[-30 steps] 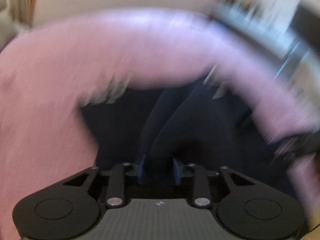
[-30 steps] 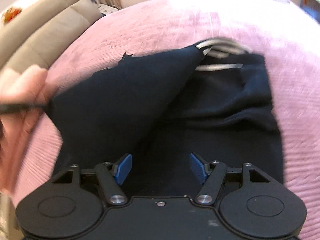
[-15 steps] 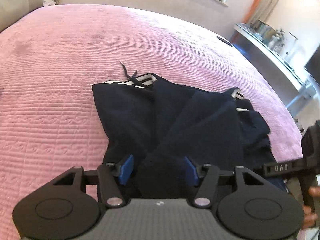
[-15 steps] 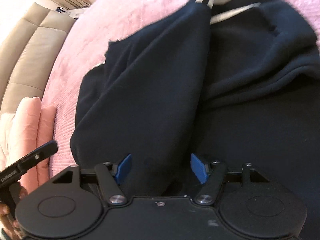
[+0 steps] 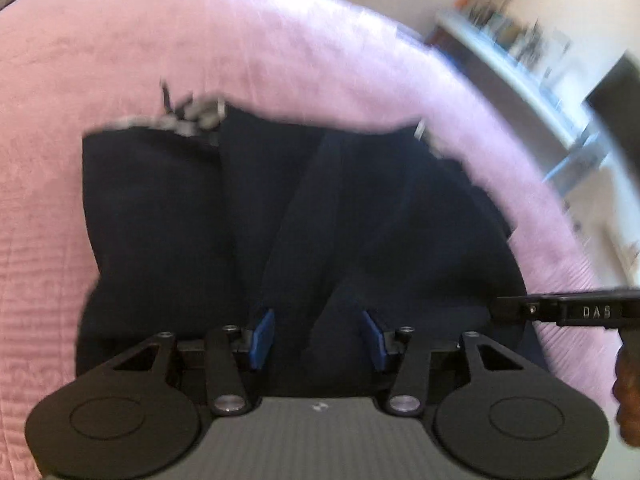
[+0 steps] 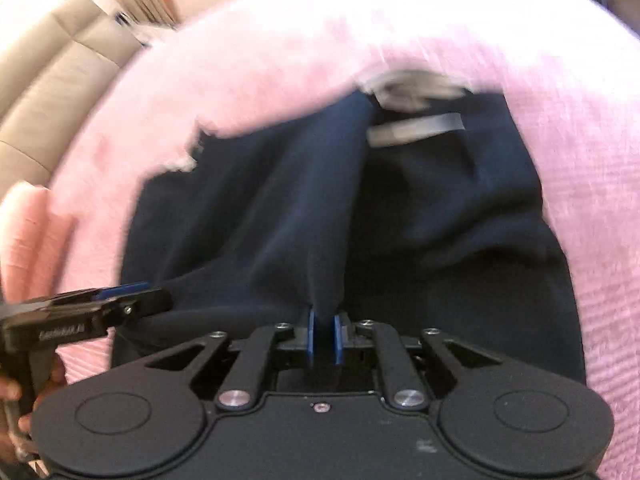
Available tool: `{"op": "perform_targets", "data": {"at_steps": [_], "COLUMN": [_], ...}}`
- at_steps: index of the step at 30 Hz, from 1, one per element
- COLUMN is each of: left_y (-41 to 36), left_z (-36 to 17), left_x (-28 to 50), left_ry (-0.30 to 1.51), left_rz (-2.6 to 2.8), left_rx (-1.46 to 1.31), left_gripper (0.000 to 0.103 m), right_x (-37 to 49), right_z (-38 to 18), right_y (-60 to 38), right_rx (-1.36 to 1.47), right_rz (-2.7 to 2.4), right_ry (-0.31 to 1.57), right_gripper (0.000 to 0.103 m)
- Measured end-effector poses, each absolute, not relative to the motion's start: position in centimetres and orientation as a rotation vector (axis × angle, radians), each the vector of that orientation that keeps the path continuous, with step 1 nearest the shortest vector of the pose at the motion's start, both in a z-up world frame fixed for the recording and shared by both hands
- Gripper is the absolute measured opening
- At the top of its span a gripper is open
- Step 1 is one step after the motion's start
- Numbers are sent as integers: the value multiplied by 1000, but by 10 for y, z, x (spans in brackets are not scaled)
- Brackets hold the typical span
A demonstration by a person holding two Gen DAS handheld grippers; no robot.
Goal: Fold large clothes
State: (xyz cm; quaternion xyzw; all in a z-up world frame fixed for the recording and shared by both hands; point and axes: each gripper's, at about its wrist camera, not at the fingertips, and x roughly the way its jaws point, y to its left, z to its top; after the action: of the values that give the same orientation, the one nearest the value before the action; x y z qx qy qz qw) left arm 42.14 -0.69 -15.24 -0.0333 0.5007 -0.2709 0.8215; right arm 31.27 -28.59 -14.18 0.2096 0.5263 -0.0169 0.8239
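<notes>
Where the left wrist camera looks out along its own fingers, a dark navy garment point(image 5: 304, 216) lies bunched on a pink bedspread point(image 5: 248, 36), filling the middle of the view, with the spread showing beyond it and to both sides. At the garment's far left corner a thin dark drawstring point(image 5: 165, 94) trails onto the pink cloth beside a pale striped waistband edge point(image 5: 188, 118). The left gripper point(image 5: 318, 344) sits at the garment's near edge with its blue pads point(image 5: 262, 340) spread apart; a raised fold of navy cloth stands in the gap between them, but the pads are not pressed against it. To the right of the garment, at its near corner, the black nose of the right gripper point(image 5: 560, 310) reaches in from the frame edge, too little of it showing here to tell how its jaws stand. Beyond the garment to the right, a blurred shelf or counter point(image 5: 520, 64) runs along the wall. From the right wrist camera, the same garment point(image 6: 280, 208) spreads over the bedspread point(image 6: 320, 40), with white stripes point(image 6: 416, 128) on its far part. The right gripper point(image 6: 325, 338) sits at the garment's near edge with its blue pads point(image 6: 311, 336) drawn nearly together, pinching a ridge of navy cloth that rises up between them. Left of the garment, the left gripper point(image 6: 120, 300) pokes in beside its near corner, and a beige padded headboard point(image 6: 52, 92) stands beyond the garment on the far left.
</notes>
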Motion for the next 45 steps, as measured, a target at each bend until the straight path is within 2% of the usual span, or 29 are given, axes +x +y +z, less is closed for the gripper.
{"op": "perform_targets", "data": {"at_steps": [1,3,5,9,11,12,14,15,16,19,22,24,26,27,29,33,36,44,45], "left_y": [-9,-9,-6,14,16,13,2,-4,-9,-4,25,36,42,41,38,40,54,81,82], "left_z": [-159,-162,-152,-118,-107,-106,-119,-132,-146,-182,-191,-186,-177,-172,-170,-174,-171,-164,-162], "left_x": [420,417,414,411,410,413,415,415,414,407,409,405,398,396,388,377,362,290,283], "left_ry": [1088,1106,1095,1001,945,941,972,1006,1037,1069,1093,1087,1083,1079,1088,1113,1115,1169,1175], "left_rz": [-564,-581,-606,-581,-598,-616,-666,-680,-680,-620,-618,-595,-618,-624,-610,-600,-561,-400,-380], "left_rx": [-58,-67,-73,-96,-117,-132,-151,-142,-122,-61,-247,-267,-270,-252,-178,-173,-175,-192,-191], "left_gripper": [48,48,48,50,48,42,32,21,12,6,4,5,6,6,7,11,12,13,13], "right_x": [318,320,317,314,324,332,350,359,368,384,372,361,345,333,316,298,274,238,229], "right_z": [-161,-182,-177,-131,-112,-109,-114,-125,-137,-179,-176,-166,-151,-144,-139,-169,-163,-160,-154], "right_y": [-287,-289,-296,-299,-286,-273,-252,-241,-234,-226,-230,-237,-239,-236,-226,-200,-197,-234,-242], "right_rx": [426,358,361,287,234,210,169,151,147,151,145,174,199,207,218,178,122,132,151], "right_rz": [-40,-98,-95,-108,-74,-44,-3,18,30,30,24,-7,-12,-12,17,37,43,72,88], "right_ry": [1190,1255,1237,1116,1039,996,960,965,977,1072,1055,1080,1078,1075,1088,1188,1159,1209,1201], "right_gripper": [27,40,50,54,54,52,35,23,19,15,9,10,17,24,24,23,20,25,33]}}
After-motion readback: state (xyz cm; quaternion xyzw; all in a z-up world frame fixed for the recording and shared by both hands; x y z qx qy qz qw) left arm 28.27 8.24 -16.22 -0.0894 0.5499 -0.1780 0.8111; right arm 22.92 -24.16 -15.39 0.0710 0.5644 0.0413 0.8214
